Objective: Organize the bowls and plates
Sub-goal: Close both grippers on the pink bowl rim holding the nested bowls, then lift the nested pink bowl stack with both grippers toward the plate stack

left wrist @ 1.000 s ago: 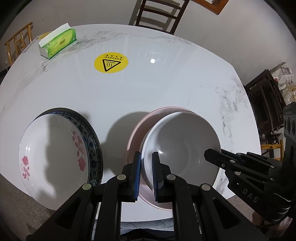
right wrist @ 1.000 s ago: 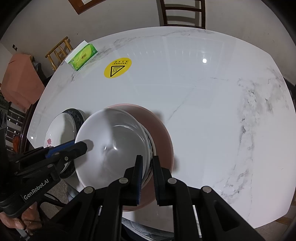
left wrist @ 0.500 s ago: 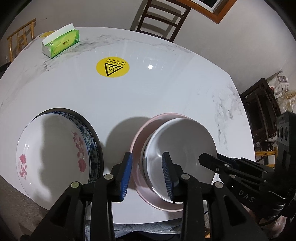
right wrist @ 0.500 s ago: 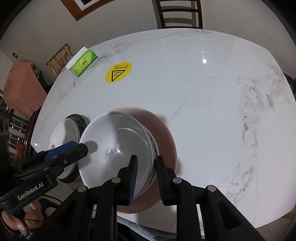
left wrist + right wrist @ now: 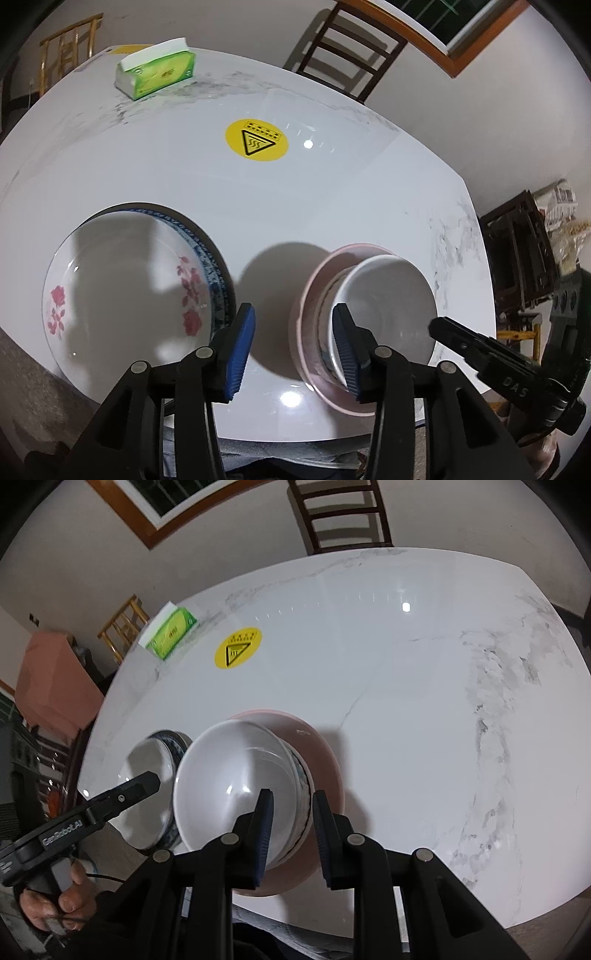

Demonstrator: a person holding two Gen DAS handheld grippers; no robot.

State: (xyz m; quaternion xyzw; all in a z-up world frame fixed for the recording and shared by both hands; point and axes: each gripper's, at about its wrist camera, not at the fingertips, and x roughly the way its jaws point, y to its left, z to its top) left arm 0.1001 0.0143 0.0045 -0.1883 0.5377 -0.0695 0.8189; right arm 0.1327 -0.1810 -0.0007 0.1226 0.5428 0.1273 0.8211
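Observation:
A white bowl (image 5: 388, 302) sits nested in a blue-patterned bowl (image 5: 301, 775) on a pink plate (image 5: 308, 291) near the table's front edge. My left gripper (image 5: 293, 349) is opening. The plate's left rim lies between its fingers and the pads touch nothing. My right gripper (image 5: 292, 823) straddles the bowls' right rim, slightly parted, with the pads off it. To the left, a white rose-patterned plate (image 5: 129, 288) lies on a blue-rimmed plate (image 5: 214, 258). The other views show my right gripper (image 5: 437, 326) and my left gripper (image 5: 147, 779) from the side.
A green tissue box (image 5: 155, 74) and a yellow warning sticker (image 5: 256, 140) are on the far part of the white marble table (image 5: 369, 184). A wooden chair (image 5: 347, 59) stands behind it and dark furniture (image 5: 517, 251) to the right. A hand (image 5: 55, 901) holds the left gripper.
Both grippers were shut on the white bowl's rim and have let go. The left jaws have spread wide and shifted left; the right jaws have parted a little.

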